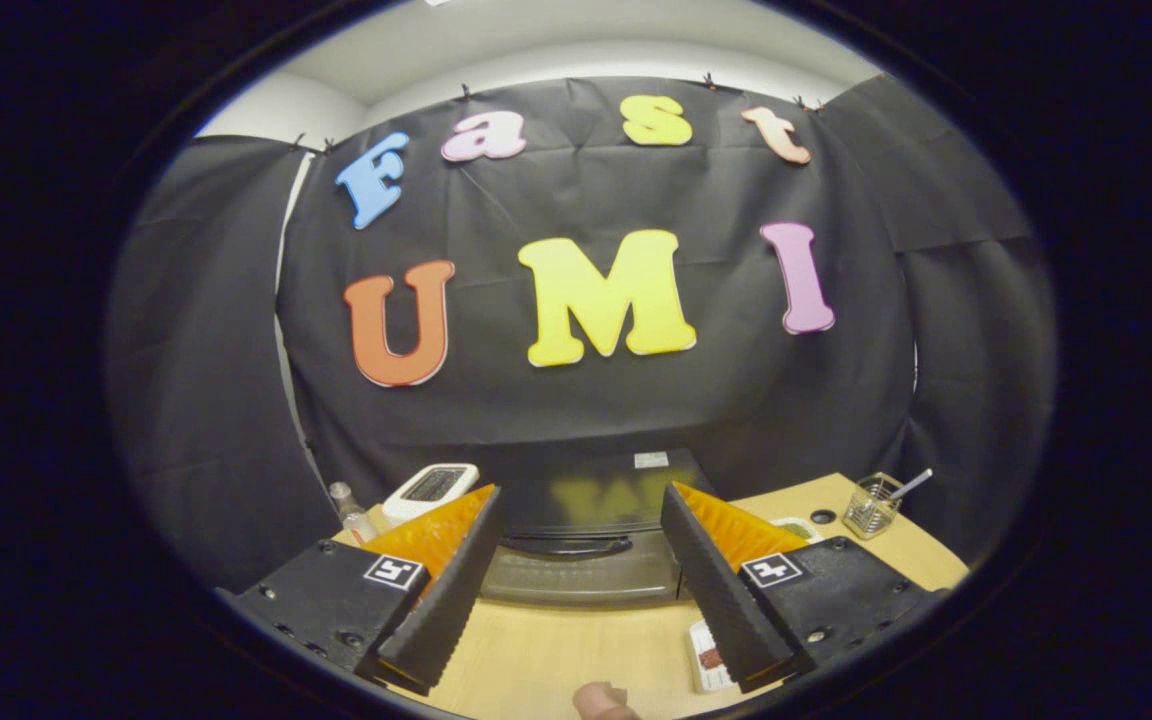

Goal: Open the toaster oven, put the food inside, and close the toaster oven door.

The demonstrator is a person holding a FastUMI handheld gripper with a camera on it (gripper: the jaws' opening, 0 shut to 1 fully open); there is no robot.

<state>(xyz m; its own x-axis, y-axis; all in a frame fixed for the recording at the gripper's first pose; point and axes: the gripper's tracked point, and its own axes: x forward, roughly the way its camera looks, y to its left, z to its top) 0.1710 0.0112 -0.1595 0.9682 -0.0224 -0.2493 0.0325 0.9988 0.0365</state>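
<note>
The gripper (581, 570), fingers spread wide and holding nothing, faces the closed toaster oven (586, 535) at lower centre of the frame, its door handle (568, 546) lying between the fingertips. The food tray (708, 655) sits on the wooden table (556, 650) at lower right. Opening well likely means hooking the handle squarely and pulling down smoothly. A pale sticker on the oven top is too small to read.
</note>
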